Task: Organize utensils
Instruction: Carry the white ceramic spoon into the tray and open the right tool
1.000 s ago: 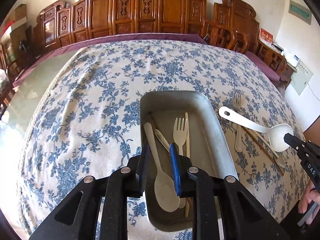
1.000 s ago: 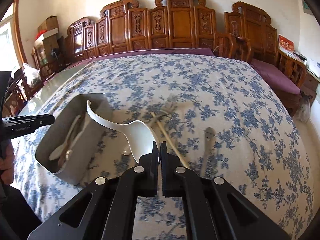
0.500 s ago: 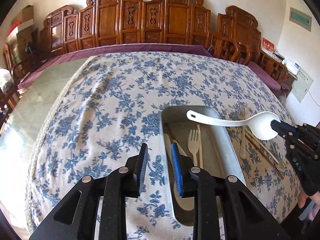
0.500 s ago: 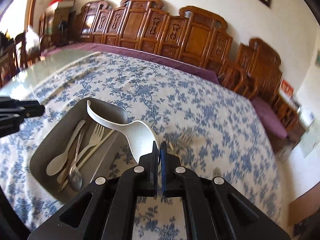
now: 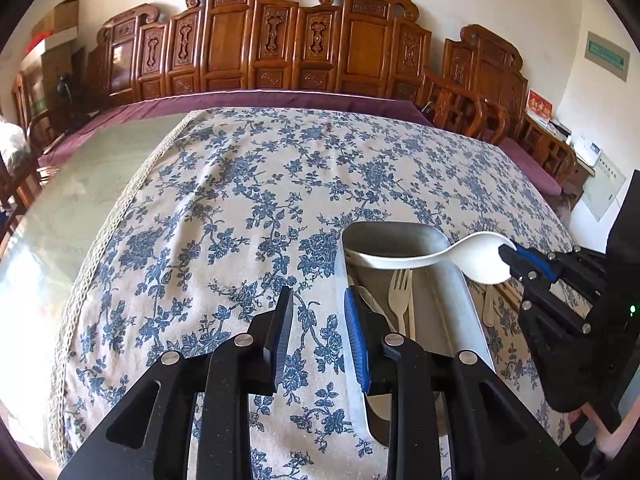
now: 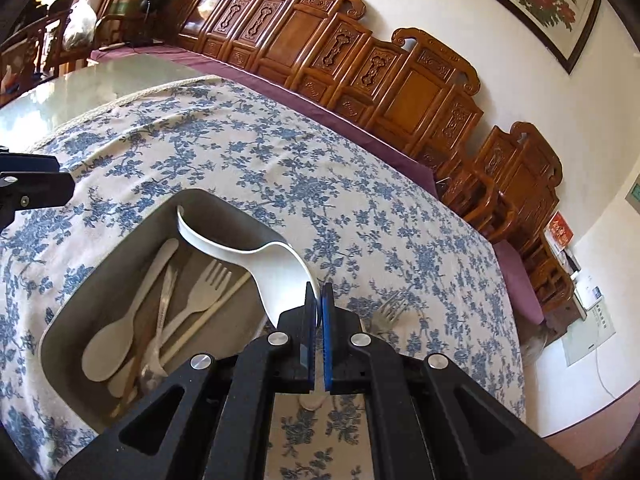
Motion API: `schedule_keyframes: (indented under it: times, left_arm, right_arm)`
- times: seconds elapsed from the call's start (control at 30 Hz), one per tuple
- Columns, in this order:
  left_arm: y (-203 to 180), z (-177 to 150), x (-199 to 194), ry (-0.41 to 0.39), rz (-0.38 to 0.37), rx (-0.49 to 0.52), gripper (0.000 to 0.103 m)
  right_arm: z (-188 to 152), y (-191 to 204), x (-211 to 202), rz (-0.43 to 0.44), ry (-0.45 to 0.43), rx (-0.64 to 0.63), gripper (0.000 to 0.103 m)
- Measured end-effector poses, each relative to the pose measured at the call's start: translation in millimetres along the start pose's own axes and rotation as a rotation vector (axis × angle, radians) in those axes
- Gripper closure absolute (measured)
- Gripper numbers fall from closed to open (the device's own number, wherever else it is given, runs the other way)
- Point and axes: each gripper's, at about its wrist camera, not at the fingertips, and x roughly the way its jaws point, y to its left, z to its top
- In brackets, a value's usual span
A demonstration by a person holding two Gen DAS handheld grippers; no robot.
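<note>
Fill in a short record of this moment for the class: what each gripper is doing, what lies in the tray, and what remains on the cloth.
right gripper: shut on the bowl rim of the white ladle, handle over the tray
left gripper: jaws just opening, nothing between them
metal tray: holds a pale spoon, a pale fork, a chopstick and more
tablecloth: a metal fork beside the tray
</note>
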Motion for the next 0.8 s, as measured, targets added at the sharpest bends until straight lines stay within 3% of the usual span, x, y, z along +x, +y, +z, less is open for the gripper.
schedule_keyframes:
  times: [0.33, 0.47, 0.8]
  left_arm:
    - [0, 0, -1, -0.006, 0.006, 0.004, 0.074]
    - [0, 0, -1, -0.009, 0.009, 0.005, 0.074]
    - [-4, 1, 0, -0.008, 0.014, 0.011, 0.073]
  right_arm:
    - [-14, 8, -24, 0.226, -0.029, 0.105, 0.093]
    - [-24, 7, -23, 0.347, -0.003, 0.185, 0.089]
    - [-48, 21, -21, 0.528, 0.055, 0.221, 0.084]
